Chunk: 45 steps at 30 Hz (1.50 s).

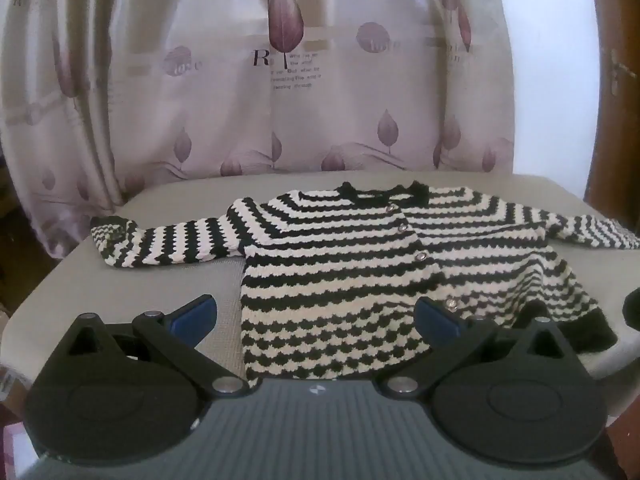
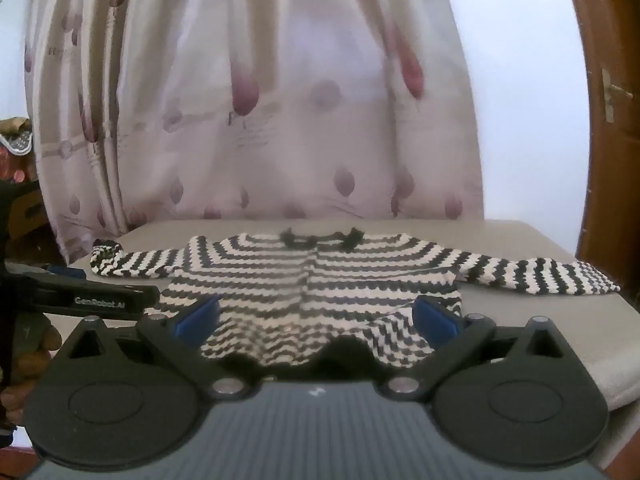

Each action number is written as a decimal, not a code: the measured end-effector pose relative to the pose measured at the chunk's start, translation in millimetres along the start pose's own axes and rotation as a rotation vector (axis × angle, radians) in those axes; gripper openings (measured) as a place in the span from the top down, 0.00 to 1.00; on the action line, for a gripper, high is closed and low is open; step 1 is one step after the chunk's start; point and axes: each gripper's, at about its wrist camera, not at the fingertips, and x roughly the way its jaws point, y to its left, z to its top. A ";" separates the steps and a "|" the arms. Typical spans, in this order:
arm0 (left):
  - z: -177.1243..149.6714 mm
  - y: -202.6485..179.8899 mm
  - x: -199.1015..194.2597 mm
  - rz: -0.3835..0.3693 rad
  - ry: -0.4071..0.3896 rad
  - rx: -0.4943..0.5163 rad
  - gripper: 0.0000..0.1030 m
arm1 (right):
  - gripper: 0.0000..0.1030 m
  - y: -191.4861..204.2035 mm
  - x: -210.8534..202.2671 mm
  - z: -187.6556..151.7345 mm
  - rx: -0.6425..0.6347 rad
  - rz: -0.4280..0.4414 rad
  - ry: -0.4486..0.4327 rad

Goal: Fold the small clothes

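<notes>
A small black-and-white striped knitted cardigan (image 1: 340, 264) lies flat and buttoned on the grey table (image 1: 160, 292), with both sleeves spread out sideways. My left gripper (image 1: 316, 316) hovers open over the cardigan's lower left part, and its blue pads touch nothing. In the right wrist view the cardigan (image 2: 316, 288) lies straight ahead. My right gripper (image 2: 316, 316) stands open just above the black hem, holding nothing. A black finger (image 2: 120, 300) of the left gripper reaches in from the left edge, beside the left sleeve.
A pale curtain (image 1: 280, 100) with purple leaf prints hangs close behind the table's far edge. A brown wooden door (image 2: 608, 120) with a handle stands at the right. Bare grey table (image 2: 520, 320) shows around the cardigan, and a hand (image 2: 36, 344) is at the left edge.
</notes>
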 end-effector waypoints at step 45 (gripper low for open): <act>26.4 146.8 102.4 0.200 0.057 -0.102 0.01 | 0.00 15.1 54.6 4.6 -0.030 0.047 0.146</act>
